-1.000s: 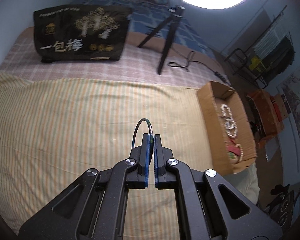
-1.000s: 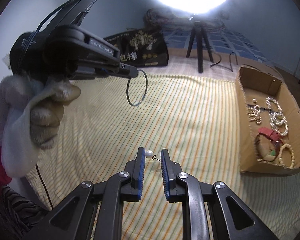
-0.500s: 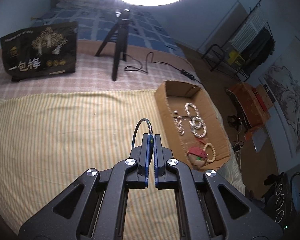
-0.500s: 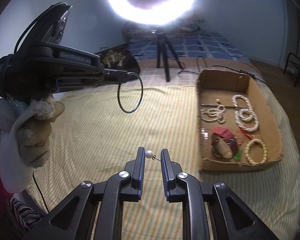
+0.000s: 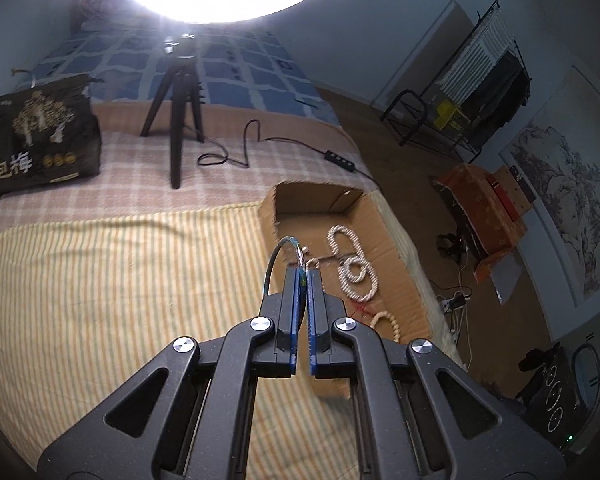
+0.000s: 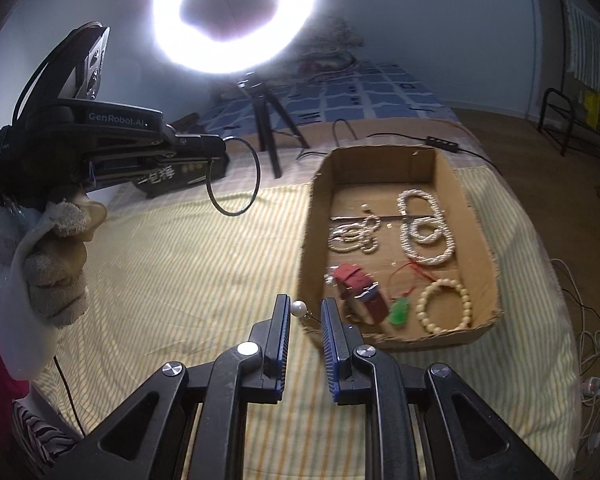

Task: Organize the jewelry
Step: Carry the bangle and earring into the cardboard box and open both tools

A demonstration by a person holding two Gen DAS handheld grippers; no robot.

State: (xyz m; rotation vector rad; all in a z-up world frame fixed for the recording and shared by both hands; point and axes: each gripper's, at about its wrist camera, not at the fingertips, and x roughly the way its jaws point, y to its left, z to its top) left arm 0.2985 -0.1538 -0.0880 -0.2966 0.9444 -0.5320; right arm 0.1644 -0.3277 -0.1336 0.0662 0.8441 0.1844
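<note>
1. Bangle [image 6: 233, 178]: thin dark hoop, pinched at its rim in the clenched left gripper [image 5: 303, 276]. It hangs in the air above the striped bed cover [image 6: 172, 264], left of the box [image 6: 482, 236] by the right view; in the left view it sits over the box's near-left wall.
2. Earring [image 6: 299, 309]: pearl on a fine wire, bridging the fingers of the right gripper [image 6: 305, 312], which are closed down onto it though a gap shows. Held above the cover, just off the box's front-left corner.
3. Risk, bangle: grip is on a narrow edge only. A swing or jolt could twist it out, and it would probably roll across the cover.
4. Risk, earring: small, smooth, round. A slight slackening likely drops it into the stripes, hard to find again.
5. Risk, box: light cardboard with a ragged rim. A low approach may catch the left wall and shove it toward the bed's right edge.
6. Room: box's front half is crowded with bracelet [image 6: 444, 306], red piece [image 6: 358, 282] and pearl strands [image 6: 424, 228]. Back end is bare.
7. Cover left of the box is open. Tripod [image 6: 270, 128] and cable [image 6: 396, 136] lie beyond the far end.
</note>
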